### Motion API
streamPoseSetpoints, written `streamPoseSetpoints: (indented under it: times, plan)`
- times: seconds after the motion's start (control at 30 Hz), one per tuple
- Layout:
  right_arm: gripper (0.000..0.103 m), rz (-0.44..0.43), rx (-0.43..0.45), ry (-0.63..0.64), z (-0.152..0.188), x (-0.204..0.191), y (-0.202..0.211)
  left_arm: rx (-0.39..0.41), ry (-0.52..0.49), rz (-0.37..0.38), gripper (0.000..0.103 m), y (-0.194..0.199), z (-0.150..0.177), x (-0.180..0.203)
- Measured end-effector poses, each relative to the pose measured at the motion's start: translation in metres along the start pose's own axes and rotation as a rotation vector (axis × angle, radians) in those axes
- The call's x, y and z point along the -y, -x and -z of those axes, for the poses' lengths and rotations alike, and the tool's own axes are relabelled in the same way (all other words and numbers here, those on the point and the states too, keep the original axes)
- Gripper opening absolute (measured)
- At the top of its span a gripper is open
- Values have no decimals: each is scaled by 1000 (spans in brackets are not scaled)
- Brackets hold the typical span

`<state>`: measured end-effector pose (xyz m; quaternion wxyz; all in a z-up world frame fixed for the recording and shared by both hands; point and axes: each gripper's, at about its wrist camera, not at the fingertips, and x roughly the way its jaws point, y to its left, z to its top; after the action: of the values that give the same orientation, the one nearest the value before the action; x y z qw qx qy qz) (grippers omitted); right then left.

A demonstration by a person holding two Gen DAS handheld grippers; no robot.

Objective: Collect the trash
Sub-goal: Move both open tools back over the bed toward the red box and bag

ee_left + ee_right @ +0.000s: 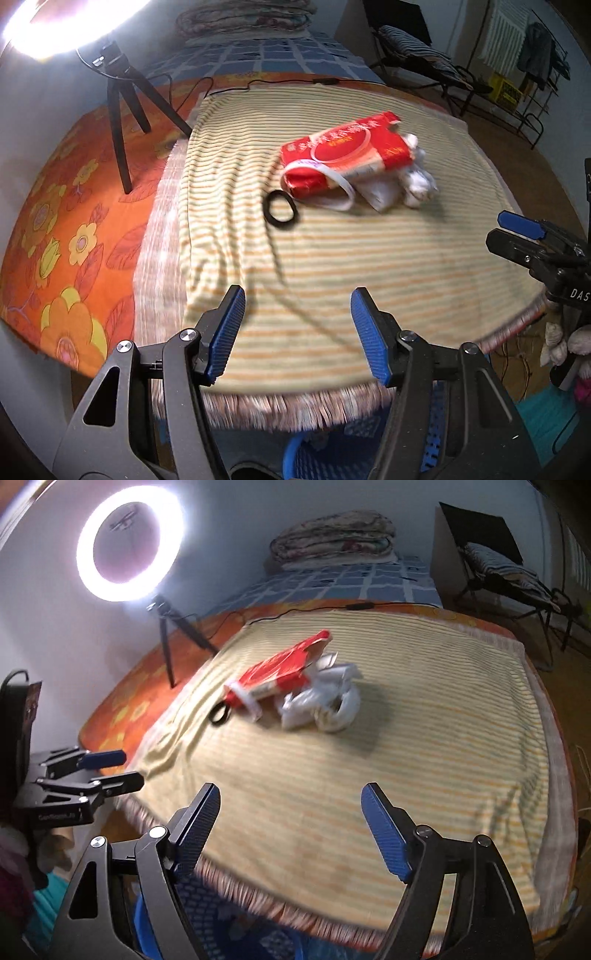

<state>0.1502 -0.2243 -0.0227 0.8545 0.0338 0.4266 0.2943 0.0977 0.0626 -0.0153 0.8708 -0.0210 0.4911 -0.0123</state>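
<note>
A red tissue packet lies on the striped yellow blanket, near the middle of the bed. Crumpled white wrappers sit against its right side. A black ring lies just left of the packet. My left gripper hovers open over the blanket's near edge, nothing between its blue pads. My right gripper is also open and empty, well short of the trash. A blue mesh basket stands below the bed's fringe, partly hidden by the grippers.
A lit ring light on a black tripod stands on the orange floral sheet at the left, its cable running along the far edge. A folded quilt lies at the back. A folding chair stands at the far right.
</note>
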Motion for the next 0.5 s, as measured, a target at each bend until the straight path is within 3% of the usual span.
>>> streamPoseSetpoints:
  times: [0.5]
  plan:
    - [79, 3, -70, 3, -47, 27, -66, -64, 18, -4, 61, -70, -48, -16]
